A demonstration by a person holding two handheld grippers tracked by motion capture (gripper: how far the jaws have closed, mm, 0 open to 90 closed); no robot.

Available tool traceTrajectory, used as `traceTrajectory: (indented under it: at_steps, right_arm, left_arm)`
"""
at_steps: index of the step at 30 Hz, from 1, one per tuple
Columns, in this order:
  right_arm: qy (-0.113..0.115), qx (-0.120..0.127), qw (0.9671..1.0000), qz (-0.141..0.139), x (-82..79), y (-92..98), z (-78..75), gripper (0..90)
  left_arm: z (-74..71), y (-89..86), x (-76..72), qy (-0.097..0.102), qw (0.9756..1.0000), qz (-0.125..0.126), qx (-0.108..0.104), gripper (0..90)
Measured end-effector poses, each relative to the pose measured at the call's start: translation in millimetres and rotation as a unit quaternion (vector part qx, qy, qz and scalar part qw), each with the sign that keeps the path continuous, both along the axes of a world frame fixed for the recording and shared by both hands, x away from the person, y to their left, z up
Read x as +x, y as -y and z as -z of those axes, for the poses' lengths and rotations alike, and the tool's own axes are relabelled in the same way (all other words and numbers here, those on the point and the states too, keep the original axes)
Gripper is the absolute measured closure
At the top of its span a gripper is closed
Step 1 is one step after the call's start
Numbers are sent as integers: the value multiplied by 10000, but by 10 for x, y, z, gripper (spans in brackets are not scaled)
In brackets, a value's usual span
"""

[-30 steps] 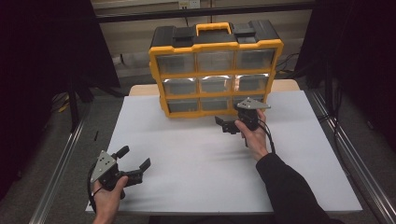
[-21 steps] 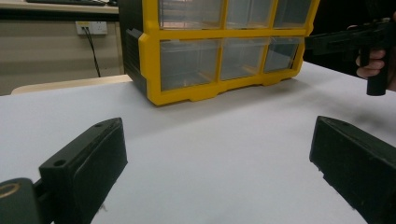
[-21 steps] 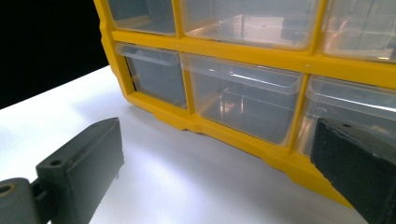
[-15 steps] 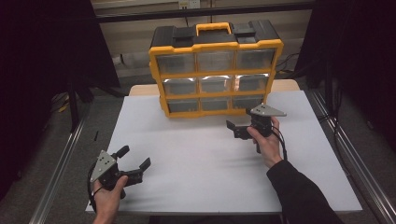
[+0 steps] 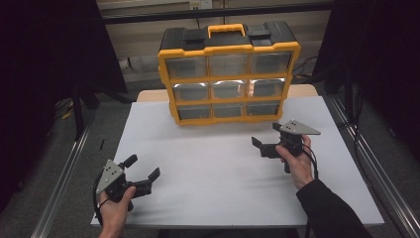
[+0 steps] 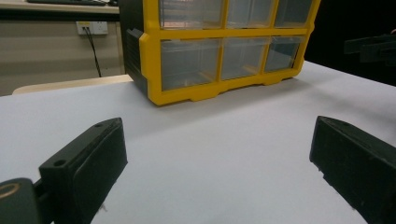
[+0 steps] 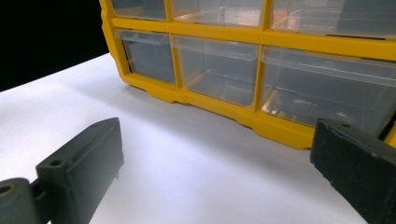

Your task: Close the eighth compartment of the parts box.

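A yellow and black organiser case [image 5: 229,74] with clear drawers stands upright at the back of the white table [image 5: 218,198]. My left gripper [image 5: 144,166] rests near the front left corner, held open with nothing between its jaws. My right gripper [image 5: 266,134] hovers in front of the case's lower right drawers, a short way off it, also open and holding nothing. In the left gripper view the case [image 6: 224,51] stands ahead beyond my open left gripper [image 6: 219,163]. The right gripper view has the bottom row of drawers [image 7: 219,70] close ahead of my open right gripper [image 7: 215,172].
Metal frame rails [image 5: 366,163] run along both sides of the table. A wall with a power socket [image 6: 91,28] lies behind the case. The other gripper [image 6: 373,46] shows dark at the left gripper view's upper right edge.
My right gripper has drawn back from the case's front, moving right and toward the person. The left gripper has stayed in place.
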State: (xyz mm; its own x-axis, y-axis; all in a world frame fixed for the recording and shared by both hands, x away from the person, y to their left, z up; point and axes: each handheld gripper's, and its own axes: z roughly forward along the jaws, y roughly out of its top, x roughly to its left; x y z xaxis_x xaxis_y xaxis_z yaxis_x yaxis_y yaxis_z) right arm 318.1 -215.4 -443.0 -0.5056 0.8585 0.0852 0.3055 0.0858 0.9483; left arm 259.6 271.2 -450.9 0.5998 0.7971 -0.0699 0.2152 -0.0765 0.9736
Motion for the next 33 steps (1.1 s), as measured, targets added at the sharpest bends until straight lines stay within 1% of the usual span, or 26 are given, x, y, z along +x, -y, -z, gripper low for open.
traceTrajectory:
  at_steps: [1,4,6,12,13,16,17,19,23,25,26,28,30,32,33]
  right_arm:
    - [5,-4,10000,-5,-15,5,-3,21]
    - [72,13,10000,-11,-81,29,-38,22]
    - [156,49,9998,76,-144,45,-54,25]
    - [138,-44,9999,90,-314,107,-28,26]
    - [157,-65,9998,105,-327,112,-22,27]
    - [120,-107,9997,160,-385,165,0,28]
    - [148,-104,9996,197,-397,179,9,31]
    - [104,-88,9996,227,-440,227,26,30]
    - [60,-174,9994,278,-509,301,46,30]
    - [85,-166,9994,278,-539,336,54,30]
    - [79,-174,9994,283,-560,358,51,30]
    - [106,-149,9993,320,-599,399,48,29]
    - [102,-129,9992,351,-641,429,47,29]
    - [130,-168,9990,382,-687,470,55,28]
    - [130,-160,9990,407,-701,484,59,28]
  left_arm:
    - [1,5,-2,-17,10000,-1,-47,37]
    - [-2,-2,-1,10,10000,-7,-19,37]
    - [-2,-2,-2,8,10000,-5,-31,37]
    - [-3,2,-2,15,10000,7,-44,37]
    - [-6,4,-6,14,10000,-14,-32,37]
    - [-6,2,-10,15,10000,-14,-39,37]
    - [-5,1,-10,10,10000,-17,-39,37]
    - [-1,2,-8,-1,10000,-5,-60,37]
    - [2,4,-13,-11,10000,-8,-47,37]
    - [3,0,-19,-26,10000,-1,-16,37]
    - [4,11,-24,-25,10000,-42,-75,37]
    - [0,-9,-30,-10,10000,-50,24,37]
    - [2,-10,-36,-13,10000,-74,-28,37]
    - [3,-15,-39,-6,10000,-67,-33,37]
    - [0,-19,-39,13,10000,-73,13,37]
